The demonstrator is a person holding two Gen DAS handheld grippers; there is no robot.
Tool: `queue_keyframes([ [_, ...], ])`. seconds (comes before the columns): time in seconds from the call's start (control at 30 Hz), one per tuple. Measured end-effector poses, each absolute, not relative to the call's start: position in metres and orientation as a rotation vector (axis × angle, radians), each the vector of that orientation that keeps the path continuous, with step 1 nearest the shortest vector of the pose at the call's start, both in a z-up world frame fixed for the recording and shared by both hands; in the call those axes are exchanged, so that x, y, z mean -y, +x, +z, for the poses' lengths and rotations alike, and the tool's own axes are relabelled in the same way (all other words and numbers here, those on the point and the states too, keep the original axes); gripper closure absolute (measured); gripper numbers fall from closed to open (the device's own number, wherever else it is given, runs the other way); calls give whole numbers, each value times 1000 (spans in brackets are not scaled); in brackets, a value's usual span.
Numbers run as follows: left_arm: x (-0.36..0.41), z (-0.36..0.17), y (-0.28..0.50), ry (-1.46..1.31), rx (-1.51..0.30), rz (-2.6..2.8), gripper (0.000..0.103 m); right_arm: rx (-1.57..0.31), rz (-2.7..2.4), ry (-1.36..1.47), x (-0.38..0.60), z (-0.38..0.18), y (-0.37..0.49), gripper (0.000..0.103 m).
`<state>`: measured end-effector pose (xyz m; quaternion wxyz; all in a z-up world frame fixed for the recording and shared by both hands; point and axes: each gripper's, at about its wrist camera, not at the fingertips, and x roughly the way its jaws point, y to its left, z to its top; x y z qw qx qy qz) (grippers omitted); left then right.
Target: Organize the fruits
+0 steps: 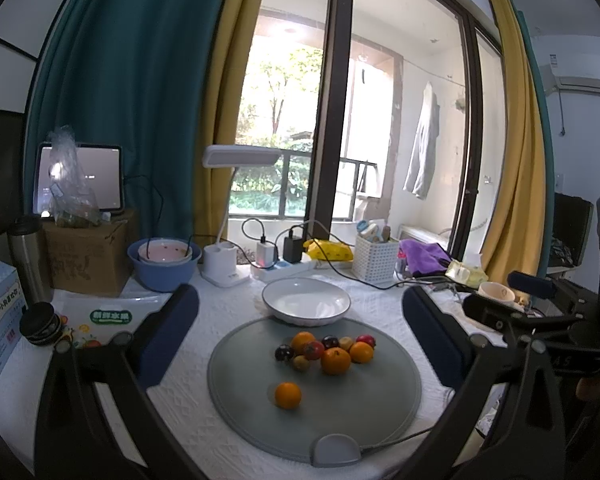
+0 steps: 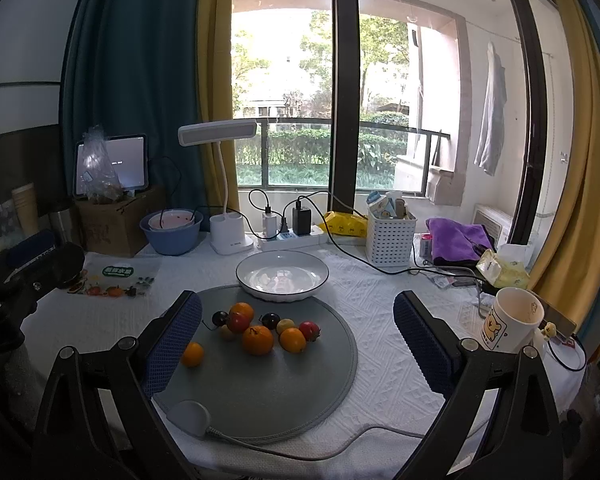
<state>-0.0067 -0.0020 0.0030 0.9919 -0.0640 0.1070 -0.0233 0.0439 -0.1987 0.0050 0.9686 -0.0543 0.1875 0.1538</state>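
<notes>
Both claws are held spread wide and empty above the near edge of a round grey mat (image 1: 260, 420). The left claw (image 1: 300, 332) frames the whole fruit heap; the right claw (image 2: 298, 340) frames it from slightly to the right.

The fruits (image 1: 324, 350) lie in a loose cluster at the mat's middle: oranges, small red and dark round ones, perhaps plums, though this cannot be told for certain. One orange (image 1: 288, 395) sits apart, nearer the viewer. An empty white bowl (image 1: 306, 301) rests on the mat's far edge.

The lone orange is judged the easiest first pick, since nothing crowds it. It should be approached from above, centred between the pads, and closed on gently, as round fruit is likely to roll.

The worktop (image 2: 380, 280) is covered by a white textured cloth. A desk lamp (image 2: 220, 136), chargers and a white basket (image 2: 390, 236) stand behind, before a large window with teal and yellow curtains.
</notes>
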Motion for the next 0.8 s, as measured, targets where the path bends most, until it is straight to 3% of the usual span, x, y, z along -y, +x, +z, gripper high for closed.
queue_keyframes([
  [0.5, -1, -7, 5, -123, -265, -41, 0, -423, 317, -119, 195, -8, 57, 4],
  [0.8, 4, -45, 39, -114, -425, -46, 1, -527, 307, -124, 201, -43, 96, 6],
])
